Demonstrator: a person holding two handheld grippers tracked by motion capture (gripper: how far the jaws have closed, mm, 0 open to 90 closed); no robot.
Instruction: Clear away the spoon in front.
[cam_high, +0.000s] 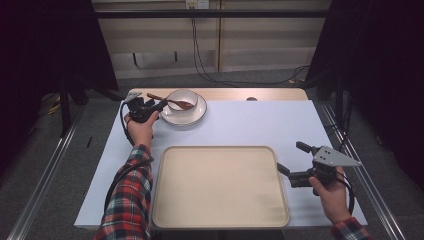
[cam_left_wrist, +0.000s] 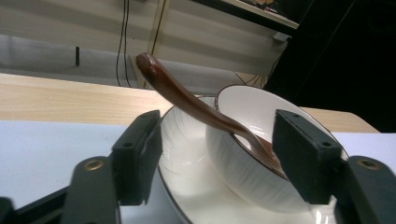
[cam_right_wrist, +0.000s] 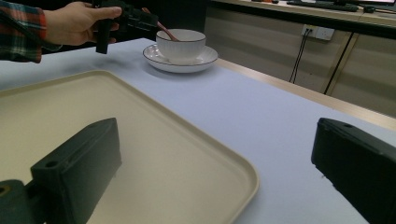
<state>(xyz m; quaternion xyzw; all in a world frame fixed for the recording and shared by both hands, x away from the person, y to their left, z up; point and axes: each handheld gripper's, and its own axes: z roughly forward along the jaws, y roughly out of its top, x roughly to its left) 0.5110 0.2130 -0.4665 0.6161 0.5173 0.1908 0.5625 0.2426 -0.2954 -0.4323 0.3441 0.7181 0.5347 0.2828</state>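
Observation:
A white bowl stands on a white saucer at the far left of the table. A brown wooden spoon rests in the bowl, its handle sticking out to the left. My left gripper is open right at the saucer's left side. In the left gripper view the spoon and bowl lie between its spread jaws, which touch neither. My right gripper is open beside the right edge of a beige tray, low over the table. The right gripper view shows the tray's corner between its jaws.
The table is covered by a pale sheet, with a strip of bare wood along the far edge. Dark curtains and cables hang behind. Metal rails run along both sides of the table.

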